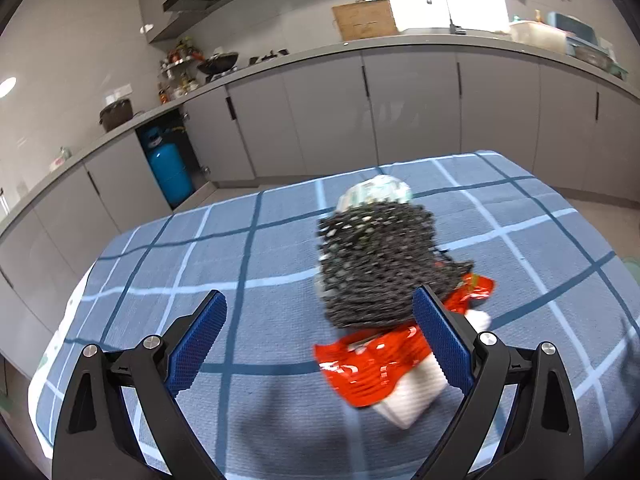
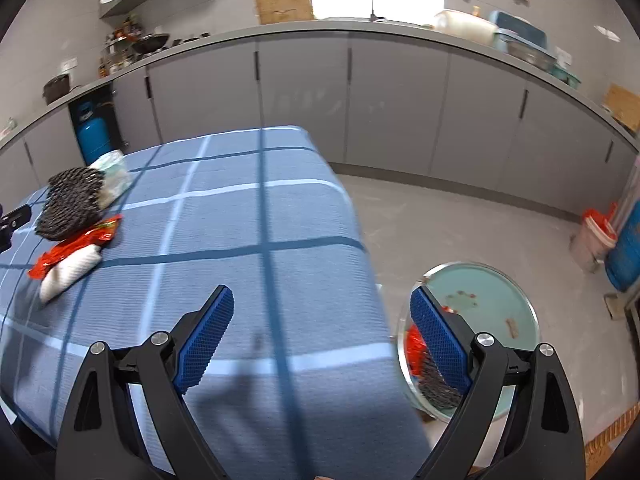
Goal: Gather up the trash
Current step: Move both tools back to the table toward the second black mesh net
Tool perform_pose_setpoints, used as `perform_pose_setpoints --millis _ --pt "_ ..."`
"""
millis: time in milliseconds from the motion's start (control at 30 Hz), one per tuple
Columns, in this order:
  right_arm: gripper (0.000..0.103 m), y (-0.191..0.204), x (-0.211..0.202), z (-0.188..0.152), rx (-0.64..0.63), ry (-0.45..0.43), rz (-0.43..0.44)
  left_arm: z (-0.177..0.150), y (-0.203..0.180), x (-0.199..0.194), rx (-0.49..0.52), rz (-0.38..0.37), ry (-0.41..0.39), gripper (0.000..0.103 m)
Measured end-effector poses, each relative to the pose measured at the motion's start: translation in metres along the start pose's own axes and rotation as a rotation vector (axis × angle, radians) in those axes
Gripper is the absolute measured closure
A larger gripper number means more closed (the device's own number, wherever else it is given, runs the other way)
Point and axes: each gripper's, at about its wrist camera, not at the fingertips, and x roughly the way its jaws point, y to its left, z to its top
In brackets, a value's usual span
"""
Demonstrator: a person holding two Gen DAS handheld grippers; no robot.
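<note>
A small heap of trash lies on the bench [image 1: 168,248], which is covered with a blue checked cloth. It is made up of a black mesh wad [image 1: 376,264], a red wrapper [image 1: 368,364], a white packet [image 1: 412,396] under the wrapper, and a pale crumpled wrapper [image 1: 376,192] behind the wad. All of it is judged to be light and soft. The mesh would be expected to crush and spring back, so it is best pinched through its bulk. The red wrapper looks glossy and probably slippery; a hold across a crumpled fold would be safer than one on a flat edge. The white packet appears the firmest piece and could be taken across its narrow sides.

The left tool [image 1: 320,336] is held wide open with nothing gripped, tilted downward over the bench, its right-hand pad just in front of the heap.

The right tool [image 2: 322,332] is likewise wide open and empty, angled down over the bench's near corner. Beyond that corner a bin [image 2: 496,308] stands on the floor, with red and black trash already seen inside it.
</note>
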Motion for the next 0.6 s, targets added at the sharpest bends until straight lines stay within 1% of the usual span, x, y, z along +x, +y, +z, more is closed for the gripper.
perform_pose_setpoints --millis 67,200,367,433,467,500,533,567,600 --pt "0.014 0.009 0.000 0.001 -0.013 0.001 0.014 0.000 0.006 0.002 -0.018 -0.003 0.005 0.010" --pt "0.014 0.029 0.000 0.003 -0.041 0.004 0.038 0.006 0.012 0.009 -0.049 -0.036 -0.001 0.010" --pt "0.014 0.050 0.002 0.005 -0.075 0.012 0.060 0.017 0.001 0.035 -0.056 -0.072 -0.009 0.010" --pt "0.014 0.054 0.003 0.005 -0.083 0.018 0.064 0.019 -0.003 0.048 -0.054 -0.081 0.023 0.011" --pt "0.014 0.057 0.003 0.005 -0.087 0.020 0.066 0.020 -0.004 0.054 -0.071 -0.114 0.035 0.012" --pt "0.014 0.059 0.004 0.005 -0.090 0.024 0.068 0.019 -0.003 0.056 -0.082 -0.128 0.043 0.016" --pt "0.014 0.061 0.005 0.004 -0.091 0.027 0.070 0.018 -0.004 0.059 -0.082 -0.128 0.054 0.034" --pt "0.014 0.063 0.006 0.004 -0.093 0.030 0.072 0.017 -0.005 0.062 -0.076 -0.147 0.070 0.059" --pt "0.014 0.065 0.007 0.004 -0.095 0.033 0.075 0.016 -0.005 0.063 -0.076 -0.165 0.079 0.070"
